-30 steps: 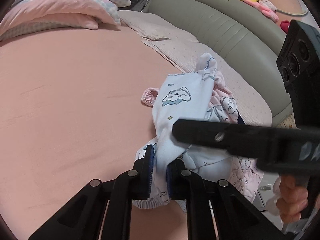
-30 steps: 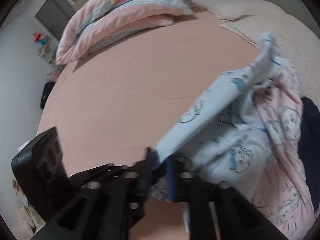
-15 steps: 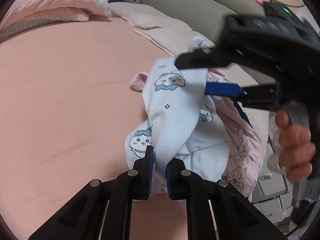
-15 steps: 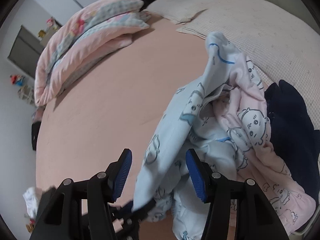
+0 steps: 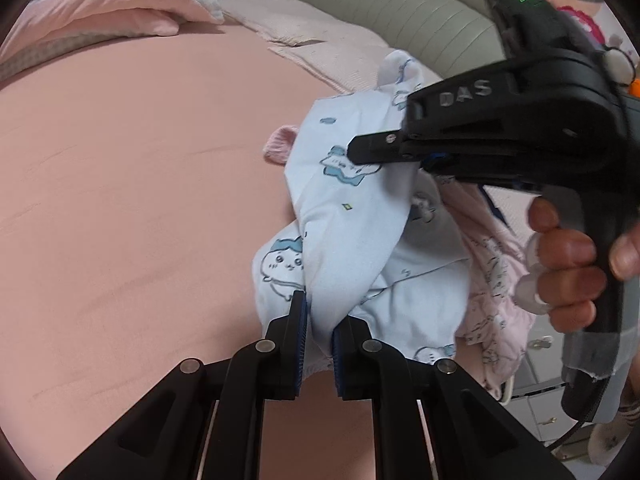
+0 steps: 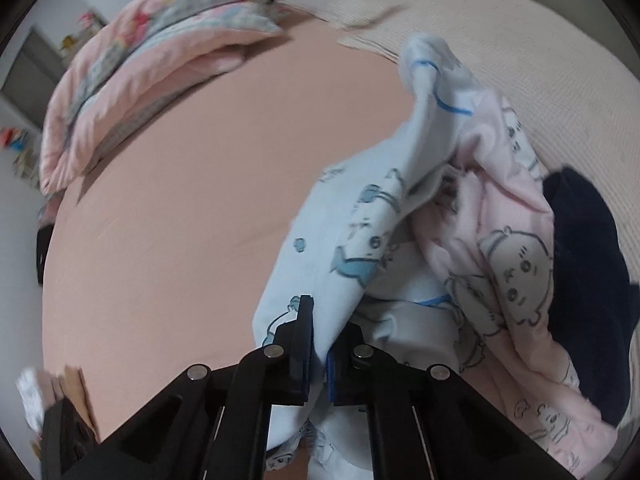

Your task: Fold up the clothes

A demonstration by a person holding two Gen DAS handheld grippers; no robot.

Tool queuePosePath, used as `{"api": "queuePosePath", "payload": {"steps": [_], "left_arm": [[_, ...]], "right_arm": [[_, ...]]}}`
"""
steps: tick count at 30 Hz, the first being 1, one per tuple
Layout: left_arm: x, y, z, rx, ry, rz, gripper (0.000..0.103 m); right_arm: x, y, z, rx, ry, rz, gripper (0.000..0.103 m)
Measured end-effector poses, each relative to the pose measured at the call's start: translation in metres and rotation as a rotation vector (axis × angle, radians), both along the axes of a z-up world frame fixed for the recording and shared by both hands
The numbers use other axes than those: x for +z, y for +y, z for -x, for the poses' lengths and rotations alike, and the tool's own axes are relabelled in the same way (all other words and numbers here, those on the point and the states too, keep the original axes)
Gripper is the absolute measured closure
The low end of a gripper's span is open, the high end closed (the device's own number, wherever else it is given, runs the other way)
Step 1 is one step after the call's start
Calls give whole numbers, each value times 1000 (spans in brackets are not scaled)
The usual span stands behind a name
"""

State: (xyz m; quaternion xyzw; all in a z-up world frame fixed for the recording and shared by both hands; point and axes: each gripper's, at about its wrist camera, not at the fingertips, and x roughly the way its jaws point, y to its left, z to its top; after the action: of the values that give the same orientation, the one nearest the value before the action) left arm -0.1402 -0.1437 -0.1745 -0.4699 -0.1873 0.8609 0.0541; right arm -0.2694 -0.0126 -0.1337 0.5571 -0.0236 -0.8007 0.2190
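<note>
On the bed [image 5: 120, 184], near its right edge, we see a heap of three garments: one blue top [image 5: 352, 216], one pink piece [image 6: 508, 240] and one dark piece [image 6: 580, 256]. Our left gripper [image 5: 319, 316] has its fingers pinching a fold of the blue top. Our right gripper [image 6: 318, 332] pinches the same top, a little farther along; from the left camera its fingers [image 5: 372, 148] lie across the cloth. Two folded quilts [image 6: 160, 60] lie stacked at the far side.

Home bedroom: pink-sheeted bed [image 5: 140, 200], folded quilt [image 6: 152, 60], padded headboard [image 5: 392, 12].
</note>
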Motion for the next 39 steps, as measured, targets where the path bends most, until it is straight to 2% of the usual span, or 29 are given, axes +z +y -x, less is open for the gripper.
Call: {"api": "queuePosePath", "payload": {"steps": [4, 7, 8, 9, 12, 14, 19, 22, 26, 29, 30, 32, 34, 39], "left_arm": [[-2, -2, 2, 4, -48, -14, 90], [0, -7, 0, 33, -59, -10, 67], [1, -10, -1, 54, -55, 1, 52], [2, -12, -3, 70, -50, 11, 46], [5, -19, -6, 97, -38, 25, 46], [5, -23, -7, 97, -44, 2, 46], [8, -27, -10, 101, -29, 12, 46], [9, -35, -12, 123, -17, -7, 46], [12, -31, -14, 106, 32, -33, 46], [16, -40, -19, 92, 114, -66, 48], [17, -42, -19, 87, 133, -69, 63], [20, -39, -4, 79, 112, -43, 87], [17, -33, 5, 73, 90, -29, 89], [13, -30, 1, 88, 89, -73, 95]], "right_arm": [[6, -8, -10, 99, 38, 22, 100], [8, -14, -15, 146, 44, 42, 100], [7, -16, -16, 156, 40, 51, 100], [7, -19, -19, 171, 36, 55, 100], [7, -28, -28, 220, 26, 61, 100], [7, -34, -35, 252, 19, 65, 100], [9, -56, -54, 348, 13, 65, 100], [11, -69, -61, 389, 20, 54, 100], [13, -76, -65, 415, 6, 61, 100], [16, -76, -64, 413, -8, 91, 100], [16, -76, -63, 409, -15, 101, 100], [18, -73, -61, 398, -22, 115, 100], [19, -69, -60, 395, -25, 129, 100], [19, -56, -54, 357, -47, 156, 100]]}}
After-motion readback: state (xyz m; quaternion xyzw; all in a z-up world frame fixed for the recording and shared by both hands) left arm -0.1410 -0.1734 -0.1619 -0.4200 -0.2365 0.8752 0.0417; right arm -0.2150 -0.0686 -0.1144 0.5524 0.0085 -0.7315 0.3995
